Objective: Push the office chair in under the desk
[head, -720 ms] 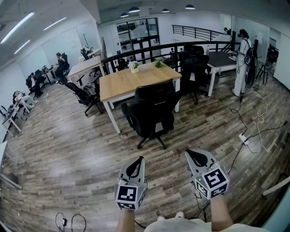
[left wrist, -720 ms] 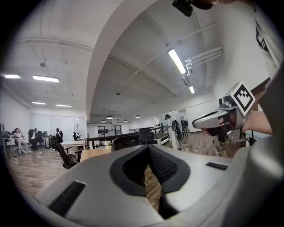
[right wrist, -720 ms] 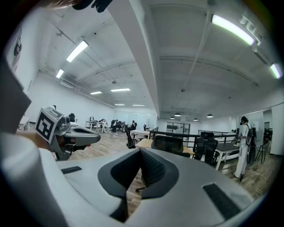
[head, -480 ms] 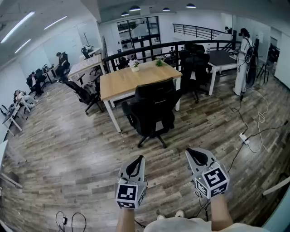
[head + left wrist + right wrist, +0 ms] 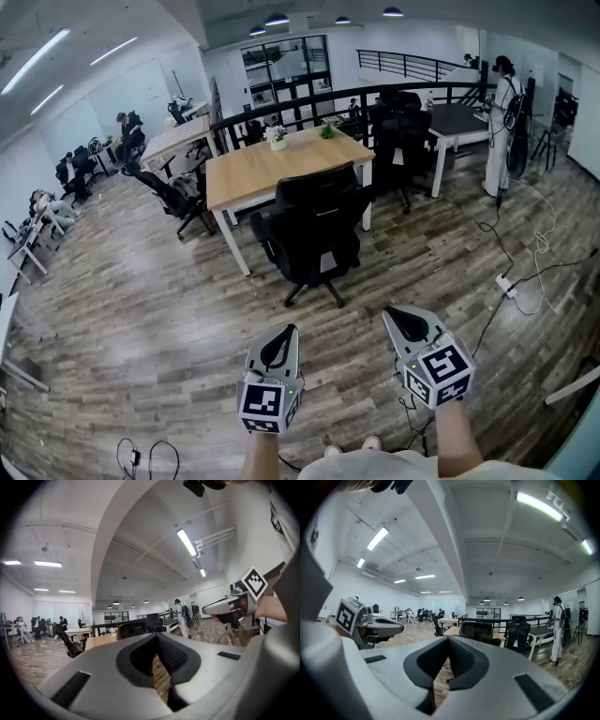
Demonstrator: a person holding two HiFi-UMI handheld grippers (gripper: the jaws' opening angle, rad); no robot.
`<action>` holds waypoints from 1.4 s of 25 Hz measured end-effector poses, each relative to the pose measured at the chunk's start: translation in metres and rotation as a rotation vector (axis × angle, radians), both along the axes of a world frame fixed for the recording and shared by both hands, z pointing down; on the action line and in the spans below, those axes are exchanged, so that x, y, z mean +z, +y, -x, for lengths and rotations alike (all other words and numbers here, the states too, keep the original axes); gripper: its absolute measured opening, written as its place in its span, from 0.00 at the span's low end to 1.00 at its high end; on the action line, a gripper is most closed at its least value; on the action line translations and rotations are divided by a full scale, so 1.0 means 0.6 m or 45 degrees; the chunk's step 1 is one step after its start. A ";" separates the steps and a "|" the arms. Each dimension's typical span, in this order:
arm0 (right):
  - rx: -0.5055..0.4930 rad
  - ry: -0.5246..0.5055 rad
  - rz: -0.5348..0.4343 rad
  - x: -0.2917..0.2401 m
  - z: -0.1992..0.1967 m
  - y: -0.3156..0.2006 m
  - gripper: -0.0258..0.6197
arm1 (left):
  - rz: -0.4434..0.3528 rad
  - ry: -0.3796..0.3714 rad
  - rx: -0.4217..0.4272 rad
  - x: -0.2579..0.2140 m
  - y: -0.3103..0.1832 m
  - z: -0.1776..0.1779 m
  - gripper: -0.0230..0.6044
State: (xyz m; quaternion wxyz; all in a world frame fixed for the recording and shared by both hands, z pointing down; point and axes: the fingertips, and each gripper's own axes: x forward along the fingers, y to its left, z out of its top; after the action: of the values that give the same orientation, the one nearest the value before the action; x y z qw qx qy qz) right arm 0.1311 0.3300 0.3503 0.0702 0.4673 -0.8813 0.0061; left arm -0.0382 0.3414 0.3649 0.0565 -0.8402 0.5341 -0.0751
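Note:
A black office chair (image 5: 317, 230) stands pulled out from the near side of a wooden desk (image 5: 272, 165) with white legs. Its back faces me. The chair (image 5: 476, 631) also shows in the right gripper view, ahead of the jaws, and its back (image 5: 132, 630) peeks over the left gripper's jaws. My left gripper (image 5: 280, 344) and right gripper (image 5: 409, 324) hover side by side low in the head view, well short of the chair. Both are shut with nothing between the jaws.
Small plants (image 5: 277, 139) sit on the desk. More black chairs (image 5: 401, 131) stand behind it at the right, another chair (image 5: 169, 194) at its left. A person (image 5: 499, 123) stands far right. Cables and a power strip (image 5: 506, 286) lie on the wooden floor.

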 end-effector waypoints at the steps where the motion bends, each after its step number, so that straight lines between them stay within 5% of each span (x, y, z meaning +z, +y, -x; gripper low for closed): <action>1: -0.005 -0.001 0.011 0.003 -0.002 -0.001 0.06 | 0.003 -0.002 -0.001 0.002 0.001 -0.003 0.05; 22: -0.142 0.000 0.100 0.059 -0.041 -0.039 0.06 | 0.061 -0.001 -0.083 0.040 -0.019 -0.070 0.05; 35: -0.042 -0.109 0.042 0.040 -0.029 -0.233 0.06 | 0.031 0.016 -0.063 0.059 -0.217 -0.032 0.05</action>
State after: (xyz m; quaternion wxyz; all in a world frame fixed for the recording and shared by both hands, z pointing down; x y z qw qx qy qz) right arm 0.1484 0.1904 0.3741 0.0401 0.4508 -0.8908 0.0394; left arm -0.0191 0.2109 0.4005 0.0411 -0.8277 0.5542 -0.0778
